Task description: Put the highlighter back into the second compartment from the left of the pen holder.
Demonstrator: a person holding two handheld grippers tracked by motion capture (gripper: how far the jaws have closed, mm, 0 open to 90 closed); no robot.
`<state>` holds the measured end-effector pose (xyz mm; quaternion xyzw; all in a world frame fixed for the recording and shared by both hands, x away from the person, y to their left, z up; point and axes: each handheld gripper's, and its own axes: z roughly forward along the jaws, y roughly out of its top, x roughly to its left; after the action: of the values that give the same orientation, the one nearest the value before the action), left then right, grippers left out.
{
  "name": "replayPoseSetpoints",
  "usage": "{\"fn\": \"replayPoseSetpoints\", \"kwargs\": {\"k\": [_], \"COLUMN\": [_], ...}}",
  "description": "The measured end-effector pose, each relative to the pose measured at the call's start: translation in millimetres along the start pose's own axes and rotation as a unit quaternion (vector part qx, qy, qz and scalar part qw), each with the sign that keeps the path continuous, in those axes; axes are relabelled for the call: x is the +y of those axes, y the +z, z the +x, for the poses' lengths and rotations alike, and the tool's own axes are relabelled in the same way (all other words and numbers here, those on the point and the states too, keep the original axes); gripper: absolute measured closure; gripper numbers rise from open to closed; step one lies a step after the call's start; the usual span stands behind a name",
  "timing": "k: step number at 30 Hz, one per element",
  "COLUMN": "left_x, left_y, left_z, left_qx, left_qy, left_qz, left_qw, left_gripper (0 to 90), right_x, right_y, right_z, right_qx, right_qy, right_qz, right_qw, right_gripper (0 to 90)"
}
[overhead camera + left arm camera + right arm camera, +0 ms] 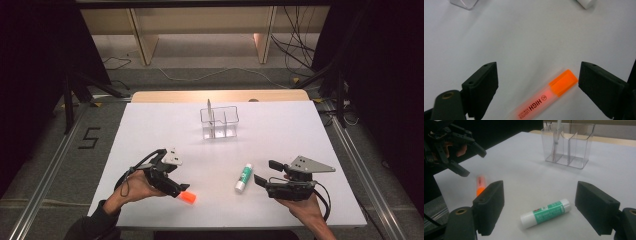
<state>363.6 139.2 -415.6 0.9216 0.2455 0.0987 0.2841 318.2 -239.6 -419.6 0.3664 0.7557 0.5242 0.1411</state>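
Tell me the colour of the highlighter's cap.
Orange, on the highlighter; clearest in the left gripper view.

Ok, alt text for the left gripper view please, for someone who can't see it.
An orange highlighter printed "HIGH LIGHTER" lies diagonally on a white table, between the two open black jaws of the left tool, its orange cap pointing toward the right-hand jaw. The jaws flank the highlighter and are not closed on it.

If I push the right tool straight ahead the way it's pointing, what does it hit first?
Most likely the glue stick: it lies on the white table between the right tool's open jaws, just ahead. The clear organizer stands farther along; depth is uncertain.
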Motion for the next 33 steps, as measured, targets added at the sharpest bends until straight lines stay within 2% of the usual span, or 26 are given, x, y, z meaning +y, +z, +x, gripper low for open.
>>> {"fn": "replayPoseSetpoints", "kwargs": {"k": [2, 7, 10, 13, 15, 19, 22, 24, 26, 30, 31, 33], "left_x": [0.7, 1.5, 1.1, -1.7, -3.8, -6.8, -7.9, -8.0, -8.4, -9.2, -10.1, -9.5], "left_y": [2.2, 8.0, 9.5, 14.8, 18.7, 25.3, 29.3, 33.0, 35.2, 41.4, 43.2, 44.4], "left_z": [0.9, -0.9, -2.5, -4.6, -6.3, -8.7, -9.5, -9.0, -8.9, -8.8, -10.4, -10.6], "left_qx": [0.002, 0.000, -0.006, -0.011, -0.007, -0.011, -0.011, -0.017, -0.016, -0.029, -0.028, -0.028], "left_qy": [0.017, 0.037, 0.040, 0.060, 0.068, 0.091, 0.089, 0.111, 0.107, 0.129, 0.122, 0.132], "left_qz": [0.018, 0.048, 0.051, 0.079, 0.088, 0.115, 0.116, 0.140, 0.138, 0.163, 0.161, 0.174], "left_qw": [0.9997, 0.9981, 0.9979, 0.9950, 0.9938, 0.9891, 0.9892, 0.9838, 0.9845, 0.9778, 0.9789, 0.9754], "left_gripper": [15.9, 16.3, 17.0, 17.0, 17.0, 18.6, 18.9, 19.3, 19.8, 22.0, 22.5, 23.2], "right_x": [-1.3, -3.6, -4.8, -5.3, -5.8, -6.7, -7.2, -7.7, -7.8, -7.7, -7.7, -7.9], "right_y": [-0.6, -1.5, -1.9, -2.9, -3.8, -3.9, -3.1, -2.4, -2.2, -1.8, -1.7, -1.3], "right_z": [0.1, 0.7, 1.3, 1.8, 2.4, 3.9, 4.3, 4.6, 5.1, 4.9, 4.6, 4.2], "right_qx": [0.001, -0.001, -0.001, -0.001, -0.001, 0.001, 0.002, 0.003, 0.003, 0.003, 0.003, 0.002], "right_qy": [0.003, 0.000, -0.001, -0.001, 0.001, -0.002, -0.003, -0.004, -0.003, -0.003, -0.002, -0.001], "right_qz": [0.002, 0.008, 0.011, 0.010, 0.011, 0.013, 0.015, 0.016, 0.019, 0.019, 0.019, 0.021], "right_qw": [1.0000, 1.0000, 0.9999, 0.9999, 0.9999, 0.9999, 0.9999, 0.9999, 0.9998, 0.9998, 0.9998, 0.9998], "right_gripper": [24.5, 24.5, 24.5, 24.4, 24.4, 24.3, 24.4, 24.4, 24.4, 24.5, 24.5, 24.5]}}
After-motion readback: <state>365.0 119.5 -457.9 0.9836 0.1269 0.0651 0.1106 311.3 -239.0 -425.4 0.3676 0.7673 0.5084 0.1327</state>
